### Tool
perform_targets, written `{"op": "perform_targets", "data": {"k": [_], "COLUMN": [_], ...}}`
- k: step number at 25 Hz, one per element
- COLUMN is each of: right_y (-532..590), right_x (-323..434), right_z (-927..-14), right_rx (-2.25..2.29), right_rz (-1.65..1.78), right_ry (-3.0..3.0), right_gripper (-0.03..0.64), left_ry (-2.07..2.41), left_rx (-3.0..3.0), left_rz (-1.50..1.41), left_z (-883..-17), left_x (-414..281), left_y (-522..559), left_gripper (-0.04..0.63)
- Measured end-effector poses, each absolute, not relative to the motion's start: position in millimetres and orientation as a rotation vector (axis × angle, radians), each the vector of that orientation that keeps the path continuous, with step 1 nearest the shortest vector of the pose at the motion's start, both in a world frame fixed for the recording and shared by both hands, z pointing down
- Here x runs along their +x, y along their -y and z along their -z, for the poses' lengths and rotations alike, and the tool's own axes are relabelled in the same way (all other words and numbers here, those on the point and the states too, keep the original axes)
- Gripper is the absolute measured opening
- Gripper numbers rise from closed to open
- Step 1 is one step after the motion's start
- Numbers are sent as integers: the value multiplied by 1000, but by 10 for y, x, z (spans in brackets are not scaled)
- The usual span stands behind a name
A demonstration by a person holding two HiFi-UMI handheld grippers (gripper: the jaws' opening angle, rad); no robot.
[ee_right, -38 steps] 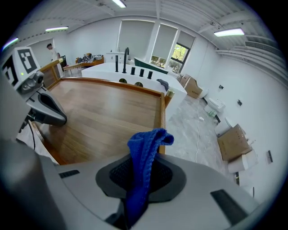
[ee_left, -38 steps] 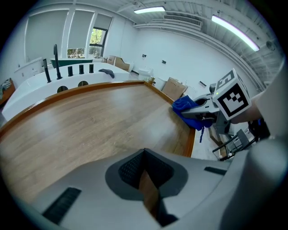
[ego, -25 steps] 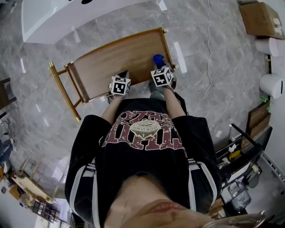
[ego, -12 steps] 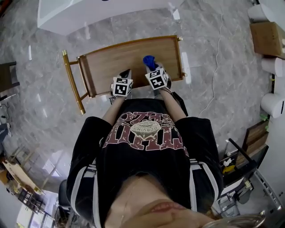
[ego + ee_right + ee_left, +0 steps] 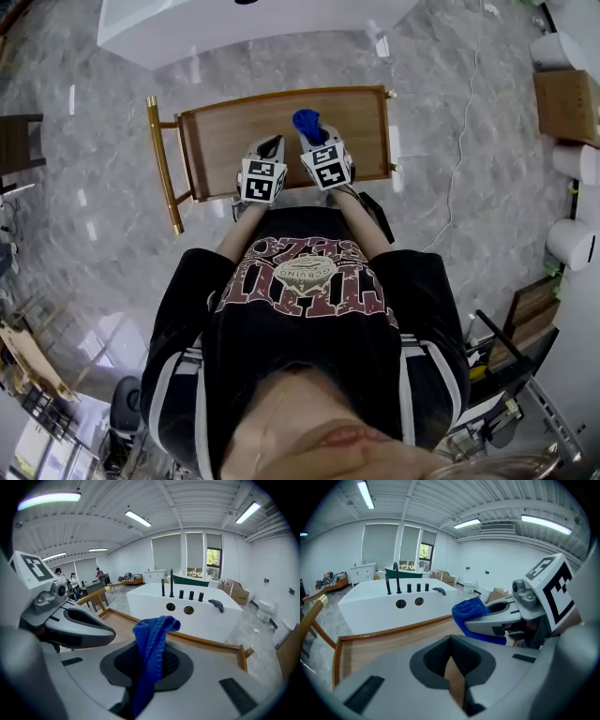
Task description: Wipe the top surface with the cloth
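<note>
Cloth [image 5: 152, 634], blue and bunched, is clamped between the jaws of the right gripper [image 5: 149, 656], and its free end sticks out past the tips over the wooden top [image 5: 225, 141]. Just to that gripper's left, the left gripper [image 5: 451, 641] has its jaws pressed together on nothing, with bare wood below them.

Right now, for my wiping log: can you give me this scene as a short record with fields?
Surface: wooden top
Cloth: blue cloth, bunched, sticking up past the jaws
Right gripper: shut on the blue cloth, held over the wooden top
Left gripper: jaws together, nothing between them, beside the right gripper
Cloth touching the top: cannot tell
Behind: white bathtub
</note>
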State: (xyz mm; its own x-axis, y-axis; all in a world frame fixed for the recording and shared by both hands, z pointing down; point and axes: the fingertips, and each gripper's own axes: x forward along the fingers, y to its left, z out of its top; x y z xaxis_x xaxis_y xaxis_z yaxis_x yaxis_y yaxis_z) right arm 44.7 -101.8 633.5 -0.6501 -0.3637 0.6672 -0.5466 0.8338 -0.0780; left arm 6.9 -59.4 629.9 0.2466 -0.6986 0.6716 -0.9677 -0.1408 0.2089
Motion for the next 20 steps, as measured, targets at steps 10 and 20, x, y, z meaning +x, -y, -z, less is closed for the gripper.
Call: {"op": "perform_targets", "data": {"k": [10, 20], "right_y": [1225, 1294], "right_x": [141, -169], "right_z": [-5576, -4847], "right_rx": [731, 737], "right_rz": [-303, -206], "right_ry": [2527, 2674], "right_gripper": [64, 64], "left_ry": [1699, 1850], "left_rx": [1969, 2017], "left_rz": [-439, -232], "left_z": [-5547, -4791], "left_x": [-184, -366], "left_y": [846, 971], "left_gripper": [49, 49]}}
